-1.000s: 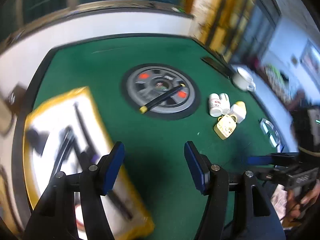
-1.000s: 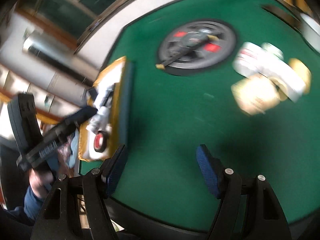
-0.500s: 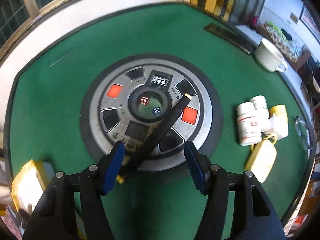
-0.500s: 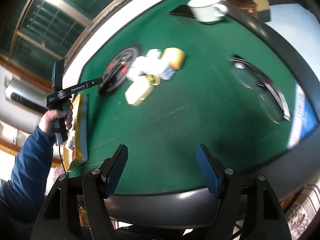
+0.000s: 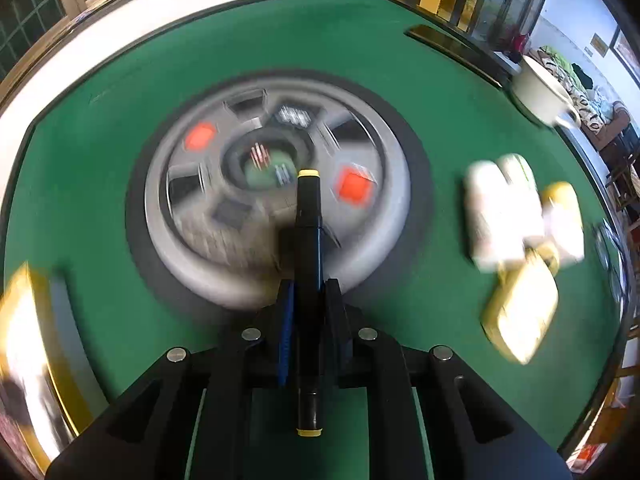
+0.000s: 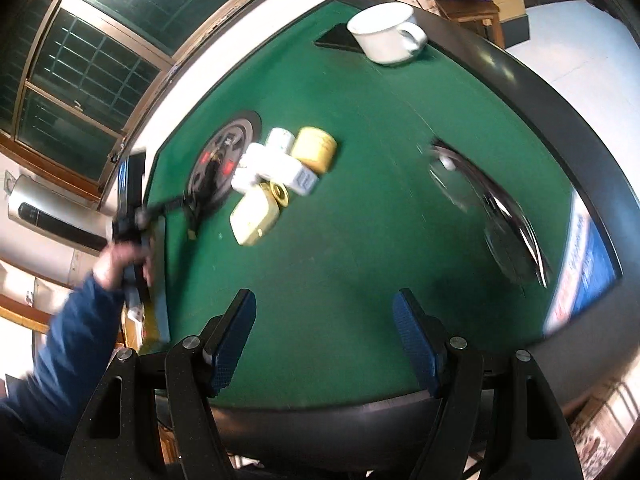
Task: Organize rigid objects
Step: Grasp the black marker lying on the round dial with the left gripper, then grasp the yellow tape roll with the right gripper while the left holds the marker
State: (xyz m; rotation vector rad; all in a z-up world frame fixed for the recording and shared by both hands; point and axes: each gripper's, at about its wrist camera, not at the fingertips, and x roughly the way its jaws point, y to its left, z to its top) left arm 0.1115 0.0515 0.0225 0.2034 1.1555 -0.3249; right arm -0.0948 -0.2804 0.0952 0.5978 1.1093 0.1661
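My left gripper (image 5: 308, 286) is shut on a black marker with yellow ends (image 5: 307, 232), held above the grey round dice panel (image 5: 224, 240) in the green table. The marker sticks out forward between the jaws. The yellow-rimmed tray (image 5: 24, 332) shows blurred at the left edge. In the right wrist view my right gripper (image 6: 324, 312) is open and empty, above the near part of the green table (image 6: 360, 240). The left gripper (image 6: 188, 200) shows there at the far left over the dice panel.
White bottles (image 5: 500, 208), a yellow-capped bottle (image 5: 564, 208) and a yellow case (image 5: 520, 320) cluster right of the panel. A white cup (image 6: 386, 34) and a dark flat item (image 6: 336, 38) lie at the far edge. Glasses (image 6: 488, 200) and a blue-white booklet (image 6: 584, 264) lie right.
My left gripper has closed on the marker that lay on the dice panel and lifted it. The right gripper stayed open and barely moved.
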